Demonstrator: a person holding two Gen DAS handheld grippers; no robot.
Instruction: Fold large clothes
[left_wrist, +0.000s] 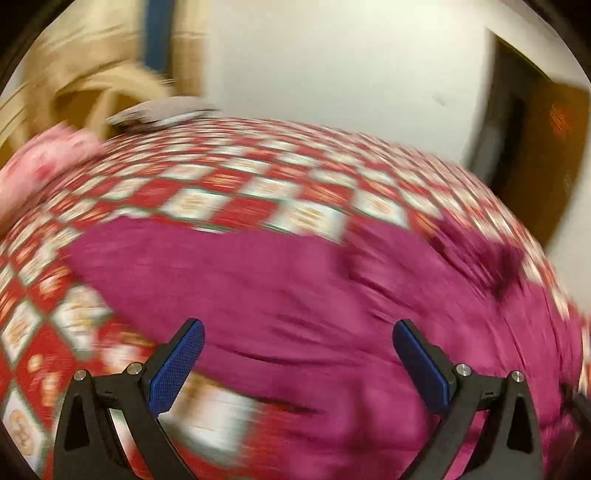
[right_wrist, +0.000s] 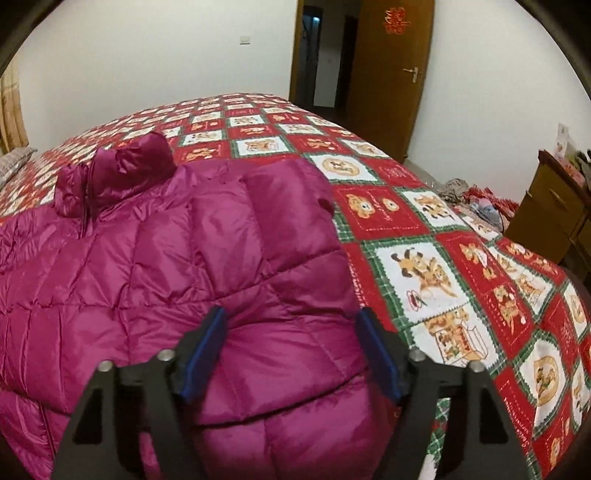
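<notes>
A magenta quilted down jacket (right_wrist: 155, 266) lies spread on a bed under a red, white and green checked quilt (right_wrist: 424, 258). Its collar (right_wrist: 122, 170) points to the far side, and one sleeve (right_wrist: 288, 206) is folded over the body. My right gripper (right_wrist: 291, 314) hovers at the jacket's near right part with its jaws apart; puffy fabric bulges between the blue pads (right_wrist: 207, 354), which do not press it. The left wrist view is motion-blurred. There the left gripper (left_wrist: 298, 326) stands wide open above the jacket (left_wrist: 295, 288), holding nothing.
Behind the bed a wooden door (right_wrist: 391, 74) stands beside an open doorway. A wooden cabinet (right_wrist: 554, 206) and a heap of things (right_wrist: 476, 199) are at the bed's right. A pillow (right_wrist: 14, 162) lies far left. A pink bundle (left_wrist: 48, 155) sits on the quilt's far left.
</notes>
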